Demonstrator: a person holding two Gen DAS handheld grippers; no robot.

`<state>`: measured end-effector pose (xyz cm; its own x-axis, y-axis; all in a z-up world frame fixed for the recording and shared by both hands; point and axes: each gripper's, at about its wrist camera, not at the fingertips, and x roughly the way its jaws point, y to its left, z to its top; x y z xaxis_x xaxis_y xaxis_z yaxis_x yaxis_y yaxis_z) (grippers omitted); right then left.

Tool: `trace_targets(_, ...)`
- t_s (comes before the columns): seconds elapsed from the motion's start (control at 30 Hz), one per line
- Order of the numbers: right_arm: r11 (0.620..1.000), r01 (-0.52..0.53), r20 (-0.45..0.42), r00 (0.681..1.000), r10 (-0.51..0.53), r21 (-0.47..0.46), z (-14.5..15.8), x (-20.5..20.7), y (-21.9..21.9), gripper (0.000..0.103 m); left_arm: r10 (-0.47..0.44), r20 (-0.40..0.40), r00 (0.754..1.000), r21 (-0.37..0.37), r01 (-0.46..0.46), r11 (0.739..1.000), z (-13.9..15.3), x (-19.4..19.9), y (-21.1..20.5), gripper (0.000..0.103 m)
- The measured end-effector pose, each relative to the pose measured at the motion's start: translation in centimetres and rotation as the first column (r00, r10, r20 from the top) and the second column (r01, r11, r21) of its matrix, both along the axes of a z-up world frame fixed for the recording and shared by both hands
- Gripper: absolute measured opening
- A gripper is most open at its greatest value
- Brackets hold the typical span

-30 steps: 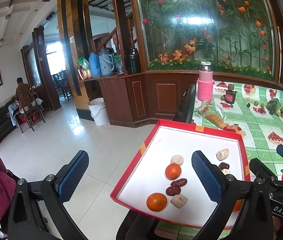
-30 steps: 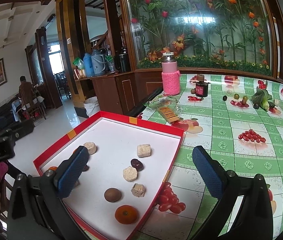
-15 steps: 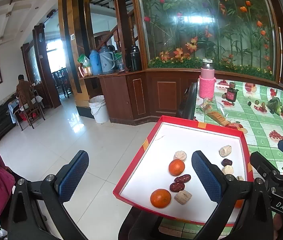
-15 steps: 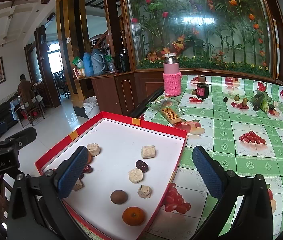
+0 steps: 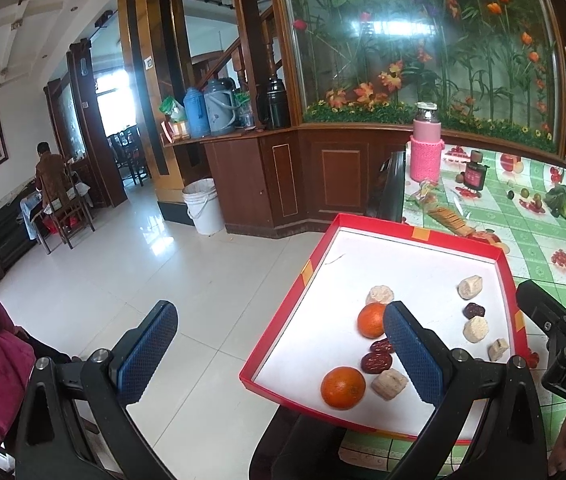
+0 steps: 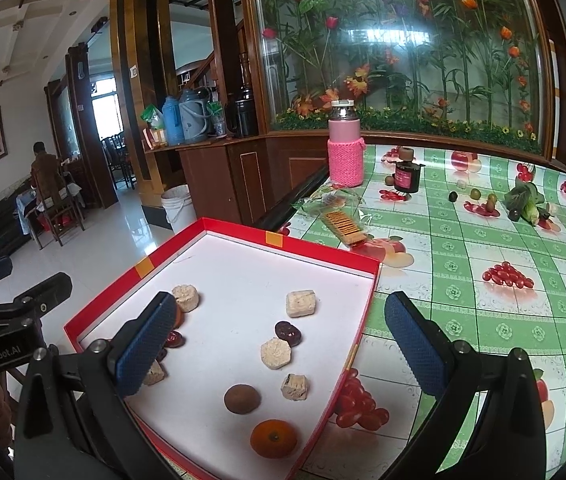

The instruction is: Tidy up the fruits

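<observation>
A red-rimmed white tray [image 5: 419,233] [image 6: 283,239] sits on the table's left edge, partly overhanging the floor. It holds oranges [image 5: 343,387] [image 5: 371,319] [image 6: 273,437], dark red dates [image 5: 376,361] [image 6: 287,331], a brown round fruit [image 6: 242,398] and several pale biscuit-like pieces [image 6: 301,302]. My left gripper [image 5: 281,354] is open, hovering left of and above the tray with its right finger over it. My right gripper [image 6: 275,344] is open above the tray's near right part. Neither holds anything.
A green fruit-print tablecloth [image 6: 483,248] covers the table. On it stand a pink-sleeved flask [image 6: 345,148], a small dark jar [image 6: 407,174], a packet of crackers [image 6: 343,222], small loose fruits [image 6: 475,194] and leafy greens [image 6: 527,200]. A chair back [image 5: 391,188] stands by the tray; a white bin [image 5: 203,210] is on the floor.
Both grippers have drawn back and risen slightly, so the tray and its fruits sit lower and farther in each view. Nothing in the tray has moved.
</observation>
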<state>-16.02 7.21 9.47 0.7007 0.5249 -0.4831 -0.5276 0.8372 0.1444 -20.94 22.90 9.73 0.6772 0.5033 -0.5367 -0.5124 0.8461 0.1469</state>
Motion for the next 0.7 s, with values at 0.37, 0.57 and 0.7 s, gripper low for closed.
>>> trace_targets(0.37, 1.0, -0.022, -0.03, 0.999, 0.021, -0.014, -0.7, 0.6, 1.0, 0.103, 0.002, -0.027, 1.0, -0.006, -0.002, 1.0, -0.6, 0.3, 0.5, 0.103)
trace_targets(0.57, 0.999, -0.03, -0.042, 0.999, 0.029, -0.013, -0.9, 0.8, 1.2, 0.103, -0.02, -0.037, 0.999, -0.004, 0.02, 1.0, -0.6, 0.6, 0.2, 0.103)
trace_targets(0.7, 1.0, -0.025, -0.043, 0.999, 0.025, -0.003, -0.9, 1.0, 0.8, 0.103, -0.026, -0.029, 0.999, -0.002, 0.026, 1.0, -0.3, 0.5, 0.1, 0.103)
